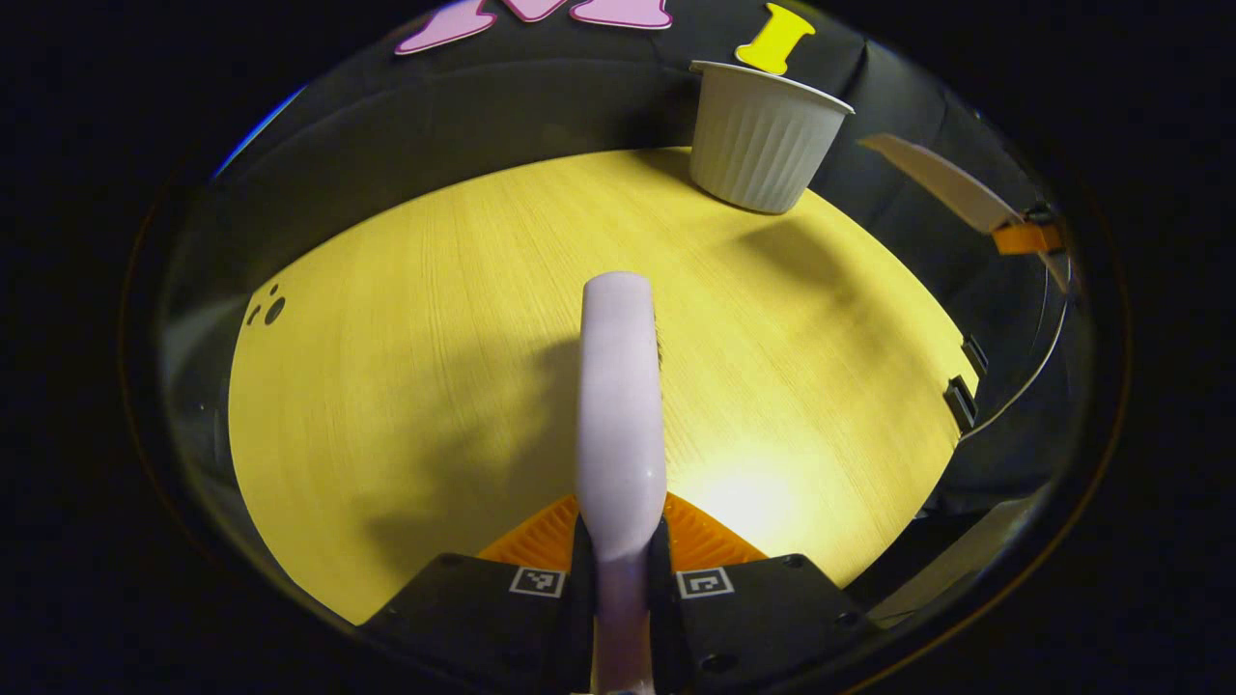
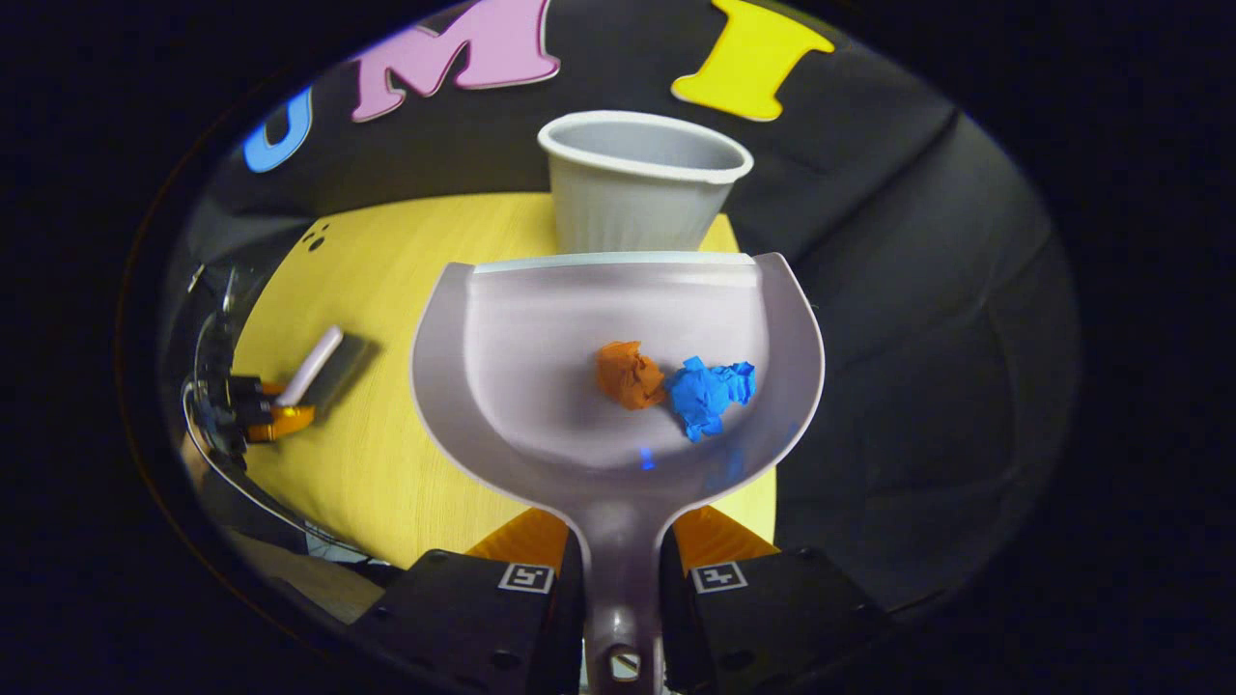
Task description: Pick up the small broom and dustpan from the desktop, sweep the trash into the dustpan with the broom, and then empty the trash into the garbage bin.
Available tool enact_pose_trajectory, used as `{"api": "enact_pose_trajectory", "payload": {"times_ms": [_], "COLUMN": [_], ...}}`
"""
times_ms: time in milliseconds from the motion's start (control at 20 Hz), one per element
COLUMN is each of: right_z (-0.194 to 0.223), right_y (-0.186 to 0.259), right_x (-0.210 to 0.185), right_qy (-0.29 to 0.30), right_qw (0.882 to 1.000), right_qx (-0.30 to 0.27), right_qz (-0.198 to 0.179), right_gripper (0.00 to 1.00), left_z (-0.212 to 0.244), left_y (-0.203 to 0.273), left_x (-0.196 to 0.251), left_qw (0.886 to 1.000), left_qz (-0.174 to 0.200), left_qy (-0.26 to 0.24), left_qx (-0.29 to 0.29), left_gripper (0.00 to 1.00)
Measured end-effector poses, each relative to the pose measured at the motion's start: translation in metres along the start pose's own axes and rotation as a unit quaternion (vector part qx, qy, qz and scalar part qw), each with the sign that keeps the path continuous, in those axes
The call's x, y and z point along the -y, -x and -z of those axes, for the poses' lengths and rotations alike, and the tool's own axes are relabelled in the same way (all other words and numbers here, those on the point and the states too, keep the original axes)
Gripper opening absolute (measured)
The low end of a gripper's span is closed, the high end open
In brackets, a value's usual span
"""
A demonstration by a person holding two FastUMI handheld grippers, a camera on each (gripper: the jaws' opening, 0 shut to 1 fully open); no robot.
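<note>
My left gripper (image 1: 620,555) is shut on the pale broom handle (image 1: 621,405), which points out over the yellow desktop (image 1: 415,328). My right gripper (image 2: 623,569) is shut on the stem of the pale dustpan (image 2: 541,386), held level above the desk. An orange paper ball (image 2: 628,374) and a blue paper ball (image 2: 708,394) lie in the pan. The white ribbed garbage bin (image 2: 639,193) stands just beyond the pan's front lip; in the left gripper view the bin (image 1: 763,135) is at the desk's far right. The left gripper with the broom (image 2: 314,365) also appears at the left of the right gripper view.
The dustpan's edge (image 1: 941,179) shows at the far right of the left gripper view. Dark holes (image 1: 268,307) mark the desk's far left corner. Black cloth walls the desk behind and to the right.
</note>
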State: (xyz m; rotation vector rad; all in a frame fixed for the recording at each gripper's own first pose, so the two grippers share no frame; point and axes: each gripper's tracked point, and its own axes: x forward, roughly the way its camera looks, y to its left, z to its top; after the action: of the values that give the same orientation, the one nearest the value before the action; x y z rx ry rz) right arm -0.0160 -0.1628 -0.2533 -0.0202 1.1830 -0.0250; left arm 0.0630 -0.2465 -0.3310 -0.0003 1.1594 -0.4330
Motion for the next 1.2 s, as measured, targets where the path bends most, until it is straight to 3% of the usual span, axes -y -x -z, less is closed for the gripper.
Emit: {"api": "enact_pose_trajectory", "payload": {"times_ms": [100, 250, 300, 550, 900, 1200], "right_z": [-0.021, -0.053, -0.063, -0.123, -0.184, -0.197], "right_y": [0.026, 0.047, 0.052, 0.041, 0.032, 0.016], "right_x": [0.010, 0.029, 0.034, 0.083, 0.103, 0.096], "right_qy": [-0.013, -0.013, -0.007, 0.055, 0.190, 0.301], "right_qw": [1.000, 0.998, 0.998, 0.989, 0.963, 0.928], "right_qx": [0.018, 0.032, 0.035, 0.031, -0.020, -0.108], "right_qz": [0.015, 0.045, 0.058, 0.133, 0.190, 0.193], "right_gripper": [0.34, 0.40, 0.37, 0.36, 0.40, 0.37], "left_z": [0.000, -0.001, -0.001, 0.001, 0.002, 0.003], "left_y": [0.000, 0.001, 0.002, 0.001, 0.003, 0.003], "left_x": [0.000, 0.000, 0.000, 0.001, 0.005, 0.005], "left_qw": [1.000, 1.000, 1.000, 1.000, 0.999, 0.999], "left_qz": [0.003, 0.003, 0.002, -0.001, -0.006, -0.010], "left_qy": [0.000, -0.004, -0.003, 0.010, 0.032, 0.036], "left_qx": [-0.001, 0.000, 0.002, 0.004, 0.003, 0.006], "left_gripper": [0.28, 0.28, 0.27, 0.28, 0.28, 0.28]}}
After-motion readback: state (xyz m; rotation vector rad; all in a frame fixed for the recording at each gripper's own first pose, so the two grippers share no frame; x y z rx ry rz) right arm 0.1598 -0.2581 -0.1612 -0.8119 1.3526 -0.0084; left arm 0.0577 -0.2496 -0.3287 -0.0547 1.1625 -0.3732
